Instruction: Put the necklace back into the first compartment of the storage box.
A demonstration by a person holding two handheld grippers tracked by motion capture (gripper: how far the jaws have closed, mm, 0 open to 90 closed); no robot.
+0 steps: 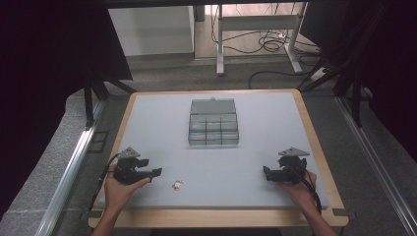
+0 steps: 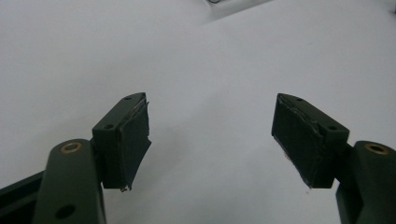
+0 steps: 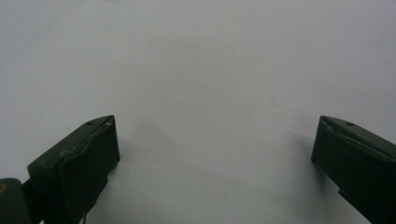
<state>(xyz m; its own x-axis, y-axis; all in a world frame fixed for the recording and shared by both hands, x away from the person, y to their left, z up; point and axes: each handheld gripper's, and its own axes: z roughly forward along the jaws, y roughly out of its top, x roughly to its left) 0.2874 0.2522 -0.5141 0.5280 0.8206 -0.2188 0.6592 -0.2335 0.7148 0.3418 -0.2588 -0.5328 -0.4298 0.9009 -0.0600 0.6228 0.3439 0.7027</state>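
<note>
Left gripper and right gripper rest released, empty, on the surface; a slow, level approach suits the tiny piece near the left.

Small bits near left gripper: too tiny to ID. Box contents unclear thru clear walls. Forearms cut off at bottom edge.

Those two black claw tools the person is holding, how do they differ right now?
The left black claw sits beside a small pale object on the grey table mat; the right black claw has bare mat around it. In the gripper views, the right claw's jaws are spread wider than the left claw's. Both are open, empty and point inward, each with a grey three-cornered plate on top.
</note>
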